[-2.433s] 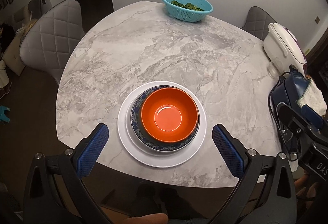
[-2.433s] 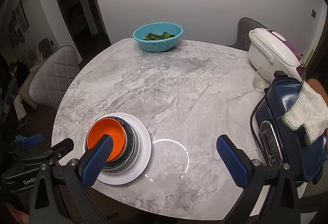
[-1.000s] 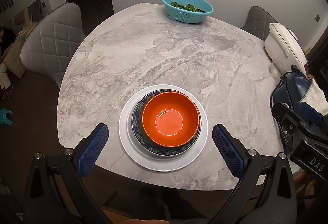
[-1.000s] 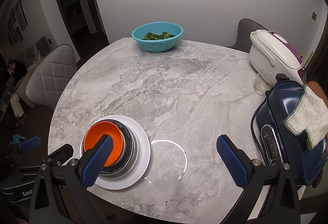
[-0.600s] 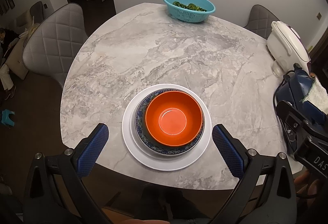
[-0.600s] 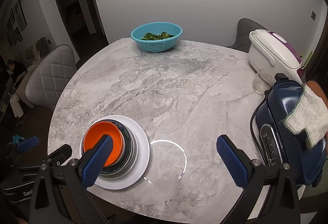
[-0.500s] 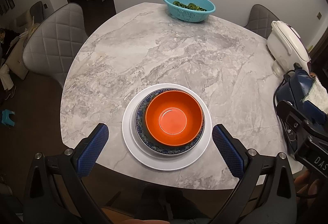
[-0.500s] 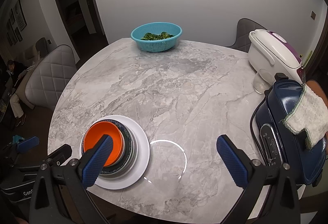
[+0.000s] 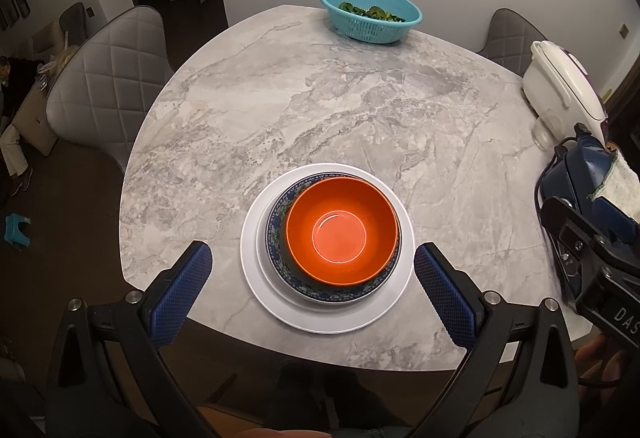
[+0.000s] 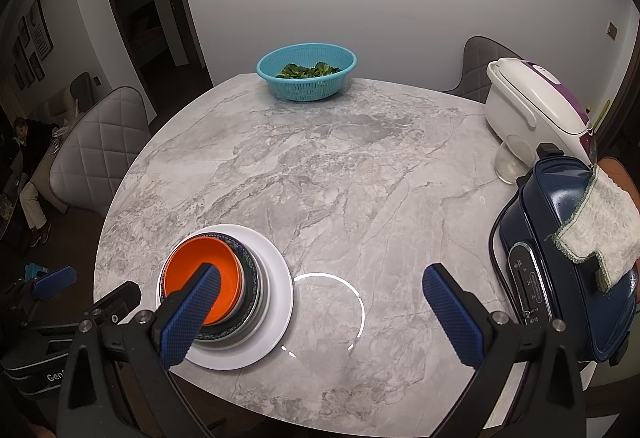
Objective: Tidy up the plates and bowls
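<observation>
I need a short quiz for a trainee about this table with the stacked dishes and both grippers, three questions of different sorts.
1. True or false: the orange bowl sits inside the blue patterned bowl, on the white plate.
2. What fills the teal basket? A) greens B) eggs C) cups
3. Fill in: the left gripper and right gripper are both ____ and hold nothing.

Key: 1 true; 2 A; 3 open.
</observation>
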A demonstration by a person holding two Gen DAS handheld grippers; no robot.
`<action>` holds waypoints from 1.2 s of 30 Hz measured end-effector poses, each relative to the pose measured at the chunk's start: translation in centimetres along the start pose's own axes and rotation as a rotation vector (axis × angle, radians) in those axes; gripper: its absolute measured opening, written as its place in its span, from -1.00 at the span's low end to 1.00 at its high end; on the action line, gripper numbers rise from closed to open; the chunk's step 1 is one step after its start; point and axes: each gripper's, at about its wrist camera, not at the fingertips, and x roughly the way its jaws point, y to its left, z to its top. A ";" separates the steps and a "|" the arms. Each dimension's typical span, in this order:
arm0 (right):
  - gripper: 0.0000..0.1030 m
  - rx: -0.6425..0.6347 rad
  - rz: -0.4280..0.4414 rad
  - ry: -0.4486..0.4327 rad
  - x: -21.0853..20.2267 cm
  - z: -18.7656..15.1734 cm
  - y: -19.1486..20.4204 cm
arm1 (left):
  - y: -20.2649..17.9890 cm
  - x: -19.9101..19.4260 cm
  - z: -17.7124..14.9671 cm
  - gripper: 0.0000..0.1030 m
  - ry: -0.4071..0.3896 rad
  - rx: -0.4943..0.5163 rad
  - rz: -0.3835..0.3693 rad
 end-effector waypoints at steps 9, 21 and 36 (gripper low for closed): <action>1.00 0.000 0.000 0.001 0.1 0.0 -0.1 | 0.0 0.0 0.1 0.99 0.000 -0.001 0.001; 1.00 -0.001 0.001 0.001 0.1 0.1 -0.1 | 0.0 0.1 0.2 0.99 0.003 0.000 0.001; 1.00 0.001 0.005 0.006 0.5 0.0 -0.2 | 0.1 -0.2 0.3 0.99 -0.020 -0.017 0.027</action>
